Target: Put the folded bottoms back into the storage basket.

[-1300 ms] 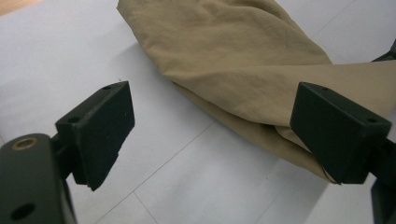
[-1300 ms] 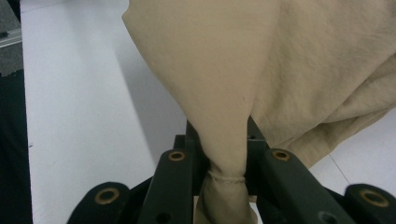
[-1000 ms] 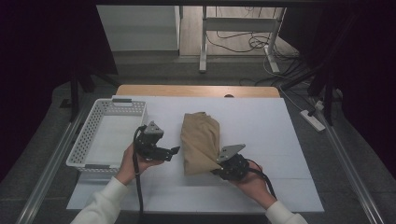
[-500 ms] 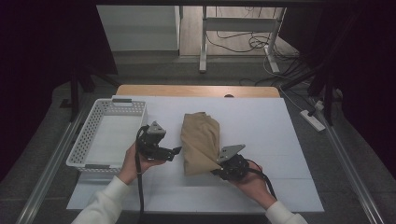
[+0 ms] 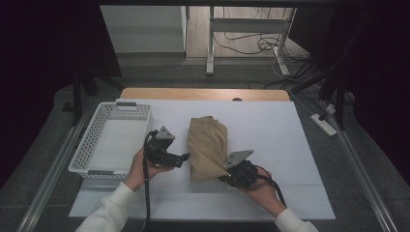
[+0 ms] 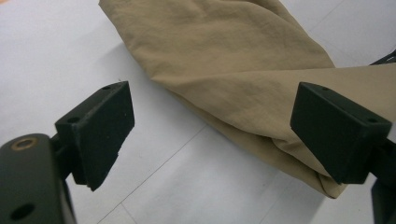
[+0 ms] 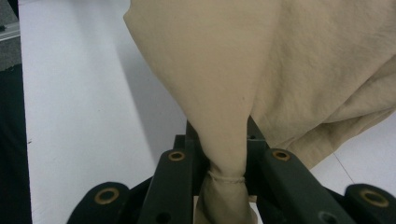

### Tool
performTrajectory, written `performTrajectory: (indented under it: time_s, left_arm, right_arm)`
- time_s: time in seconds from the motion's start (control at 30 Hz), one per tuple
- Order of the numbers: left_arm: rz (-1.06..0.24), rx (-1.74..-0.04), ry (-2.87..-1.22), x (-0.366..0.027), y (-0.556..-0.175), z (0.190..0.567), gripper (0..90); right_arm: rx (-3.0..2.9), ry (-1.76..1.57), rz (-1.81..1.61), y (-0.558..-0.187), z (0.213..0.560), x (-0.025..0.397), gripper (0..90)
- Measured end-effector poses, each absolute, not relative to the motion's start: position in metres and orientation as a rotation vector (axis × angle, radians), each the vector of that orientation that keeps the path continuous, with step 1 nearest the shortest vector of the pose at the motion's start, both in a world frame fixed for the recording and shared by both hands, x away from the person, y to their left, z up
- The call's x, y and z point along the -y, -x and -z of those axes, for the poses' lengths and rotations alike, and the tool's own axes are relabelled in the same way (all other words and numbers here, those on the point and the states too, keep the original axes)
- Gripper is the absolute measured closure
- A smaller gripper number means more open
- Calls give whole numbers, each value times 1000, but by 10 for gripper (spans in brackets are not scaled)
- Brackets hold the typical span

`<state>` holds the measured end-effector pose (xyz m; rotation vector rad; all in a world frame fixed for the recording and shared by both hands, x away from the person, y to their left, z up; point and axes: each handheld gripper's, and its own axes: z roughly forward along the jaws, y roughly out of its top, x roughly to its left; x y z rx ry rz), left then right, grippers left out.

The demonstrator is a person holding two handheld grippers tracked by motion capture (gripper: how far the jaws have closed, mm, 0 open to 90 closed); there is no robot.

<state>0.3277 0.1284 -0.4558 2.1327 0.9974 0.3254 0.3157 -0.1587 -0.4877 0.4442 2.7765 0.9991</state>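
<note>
Tan folded garment at table centre. Right gripper at its 5 o'clock corner, clamped on pinched hem, likely lifting for fold. Left gripper at 9 o'clock, jaws wide, ready to catch edge. Basket beyond.

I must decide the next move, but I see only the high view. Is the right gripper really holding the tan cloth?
Observer: Yes. In the right gripper view the right gripper is shut on a bunched corner of the tan cloth, with a stitched hem showing between the jaws.
Operator: And the left gripper, is it open?
Observer: Yes. The left gripper has its jaws wide apart, holding nothing.
Operator: Is the cloth between them?
Observer: Its folded edge lies on the white table, ahead of the jaws.
</note>
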Motion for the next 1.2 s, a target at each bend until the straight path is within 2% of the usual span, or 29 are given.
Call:
performTrajectory:
  time_s: [1.2]
  left_arm:
    - [-315, -968, -2170, -112, -334, 458, 131]
  right_arm:
    - [-2778, -444, -1007, -315, 488, 158, 787]
